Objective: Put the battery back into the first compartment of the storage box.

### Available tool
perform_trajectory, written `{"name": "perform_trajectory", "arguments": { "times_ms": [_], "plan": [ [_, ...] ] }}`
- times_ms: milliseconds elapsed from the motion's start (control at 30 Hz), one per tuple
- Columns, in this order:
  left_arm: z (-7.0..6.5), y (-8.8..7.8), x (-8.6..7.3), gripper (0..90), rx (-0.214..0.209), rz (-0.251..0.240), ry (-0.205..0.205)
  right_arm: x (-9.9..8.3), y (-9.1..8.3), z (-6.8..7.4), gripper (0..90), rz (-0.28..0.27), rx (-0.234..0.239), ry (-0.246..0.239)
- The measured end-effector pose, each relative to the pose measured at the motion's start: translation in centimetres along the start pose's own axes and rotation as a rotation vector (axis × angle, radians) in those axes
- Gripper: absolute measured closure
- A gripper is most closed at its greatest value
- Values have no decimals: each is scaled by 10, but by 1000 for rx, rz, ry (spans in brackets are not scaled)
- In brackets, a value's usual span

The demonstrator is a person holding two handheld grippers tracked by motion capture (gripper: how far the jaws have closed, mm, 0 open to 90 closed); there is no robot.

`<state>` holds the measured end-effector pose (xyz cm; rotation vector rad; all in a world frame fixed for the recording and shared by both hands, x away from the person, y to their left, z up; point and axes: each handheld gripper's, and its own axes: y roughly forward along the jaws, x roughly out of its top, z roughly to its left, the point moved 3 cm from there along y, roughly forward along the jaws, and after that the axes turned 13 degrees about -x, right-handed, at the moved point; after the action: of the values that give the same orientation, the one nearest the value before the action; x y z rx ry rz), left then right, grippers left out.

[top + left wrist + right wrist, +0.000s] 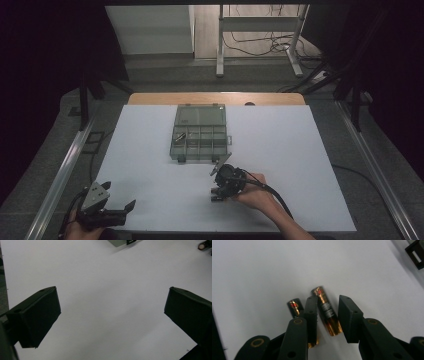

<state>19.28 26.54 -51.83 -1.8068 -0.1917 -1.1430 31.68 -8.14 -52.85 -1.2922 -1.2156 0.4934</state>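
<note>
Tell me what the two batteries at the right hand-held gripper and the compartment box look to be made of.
The batteries and look metal-cased under a glossy copper-and-black wrap: they throw bright highlights and one shows a silvery band. The box looks like translucent grey plastic, since its dividers and small contents show through the lid and it has molded latches at the edge. The sheet beneath looks matte white, possibly paper or board.

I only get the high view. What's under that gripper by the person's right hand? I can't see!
Observer: Two batteries. One battery lies on the white table between the right gripper's jaws.
Operator: Is it squeezed already?
Observer: Not fully; there's a gap on one side.
Operator: Where's the second one?
Observer: The other battery lies just outside a jaw, partly hidden.
Operator: And the left gripper?
Observer: The left gripper is wide open over bare table.
</note>
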Motion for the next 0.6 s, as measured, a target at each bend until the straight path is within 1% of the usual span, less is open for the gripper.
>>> {"name": "perform_trajectory", "arguments": {
  "times_ms": [33,67,100,133,167,200,267,367,433,600],
  "plan": [
    [0,0,0,12,0,0,0,0,2,0,723,11,-17,-17],
    [0,0,0,12,0,0,0,-1,5,1,756,13,-19,-22],
    [0,0,0,12,0,0,0,-1,5,1,763,6,-27,-30],
    [0,0,0,12,0,1,1,-1,5,0,767,9,-27,-48],
    [0,0,0,12,0,1,1,-1,5,1,769,9,-30,-39],
    [0,0,0,12,-1,1,1,-1,5,1,769,11,-33,-48],
    [0,0,0,12,0,2,4,0,5,2,770,10,-38,-33],
    [0,0,0,12,-1,0,4,-1,4,1,770,6,-27,-27],
    [0,0,0,12,-1,0,1,-1,4,0,769,0,-30,-21],
    [0,0,0,13,-1,2,3,1,-4,-5,770,-48,-27,5]
  ]
}}
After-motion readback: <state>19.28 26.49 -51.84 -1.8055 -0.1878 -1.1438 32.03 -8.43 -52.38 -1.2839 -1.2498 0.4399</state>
